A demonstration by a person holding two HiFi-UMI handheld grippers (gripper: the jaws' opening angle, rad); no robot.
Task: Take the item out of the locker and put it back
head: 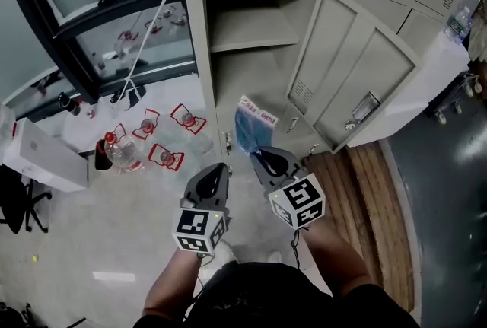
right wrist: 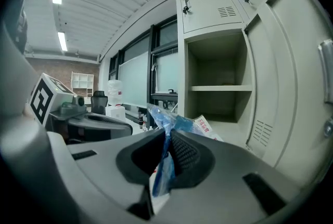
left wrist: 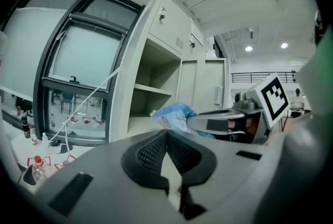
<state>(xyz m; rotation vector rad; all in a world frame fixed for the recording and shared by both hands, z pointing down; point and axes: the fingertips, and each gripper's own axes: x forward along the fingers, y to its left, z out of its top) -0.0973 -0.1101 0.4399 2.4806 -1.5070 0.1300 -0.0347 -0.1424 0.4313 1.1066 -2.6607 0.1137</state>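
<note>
- Bottles with red caps are standing on the floor at the far left, below the window and well apart from the work.
- The left hand-held gripper is hovering low in front of the locker. Its own view is showing its jaws lying together with nothing between them.
- The blue plastic packet is hanging in the air just outside the locker's lower compartment, facing the opening and resting on nothing.
- The right hand-held gripper is carrying it, jaws narrowed onto the packet's near edge. Its own view is showing blue film bunching between the pads.
- The packet is looking light, soft and crinkly. The film is probably slick, and with only one edge pinched the rest is drooping freely.
- A hold on a flat sealed edge is likely to be the safest. A pinch on loose film risks sliding or tearing, and the free gripper could be steadying the far end.
- The shelf is dividing the locker, with the taller space below it.
- The door is standing wide open at the right, leaving the way in unobstructed.
</note>
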